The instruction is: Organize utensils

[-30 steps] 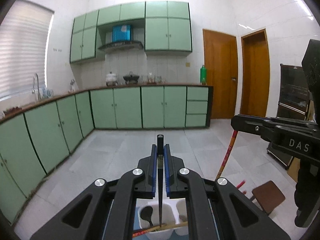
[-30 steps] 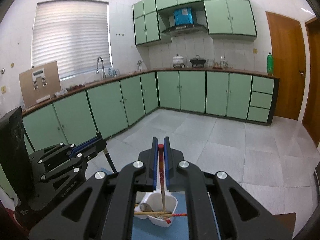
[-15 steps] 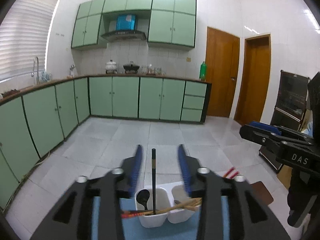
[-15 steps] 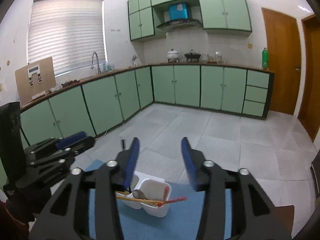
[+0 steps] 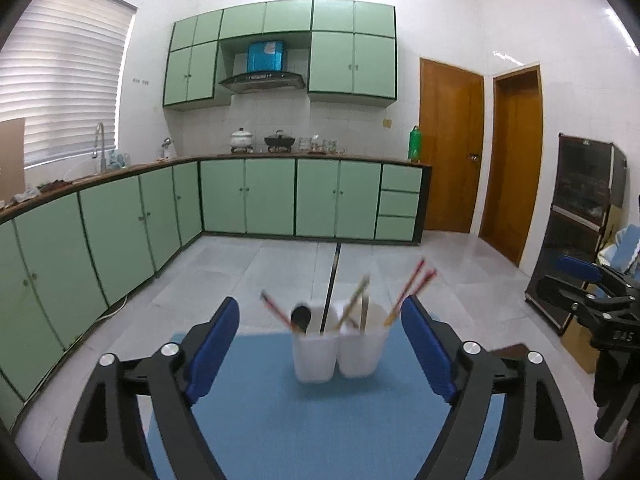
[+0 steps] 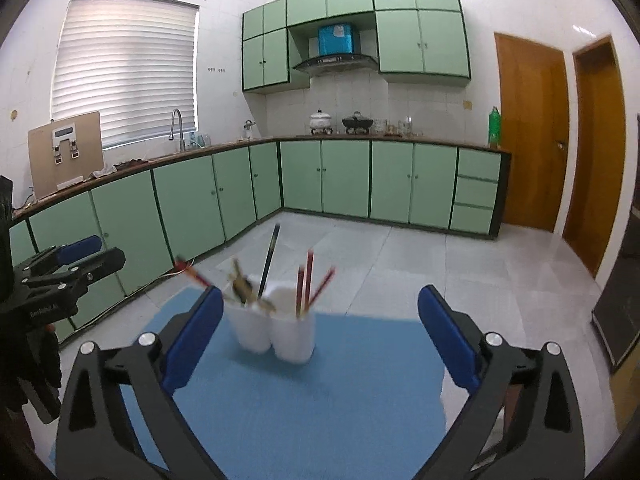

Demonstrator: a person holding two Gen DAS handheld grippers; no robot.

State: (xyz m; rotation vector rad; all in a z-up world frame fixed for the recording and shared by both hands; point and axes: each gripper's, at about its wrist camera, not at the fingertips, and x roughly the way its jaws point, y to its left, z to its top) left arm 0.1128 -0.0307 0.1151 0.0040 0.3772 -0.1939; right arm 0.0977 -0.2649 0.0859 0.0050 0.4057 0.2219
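Observation:
A white two-cup utensil holder (image 5: 340, 354) (image 6: 274, 332) stands on a blue mat (image 5: 320, 420) (image 6: 320, 392). It holds a black chopstick (image 5: 331, 284) (image 6: 269, 258), a dark spoon (image 5: 301, 316), wooden chopsticks (image 5: 354, 300) and red chopsticks (image 5: 412, 284) (image 6: 310, 284). My left gripper (image 5: 320, 320) is open and empty, pulled back from the holder. My right gripper (image 6: 320, 312) is open and empty, also back from it. Each gripper shows at the edge of the other's view.
Green base cabinets (image 5: 248, 196) run along the left and far walls under a counter with a sink tap (image 6: 176, 120). Two wooden doors (image 5: 450, 148) stand at the right. A dark cabinet (image 5: 584, 216) is at the far right. Grey floor tiles lie beyond the mat.
Both grippers opened and released their chopsticks into the holder, the black one from the left, the red one from the right. Both then pulled back and away from it.

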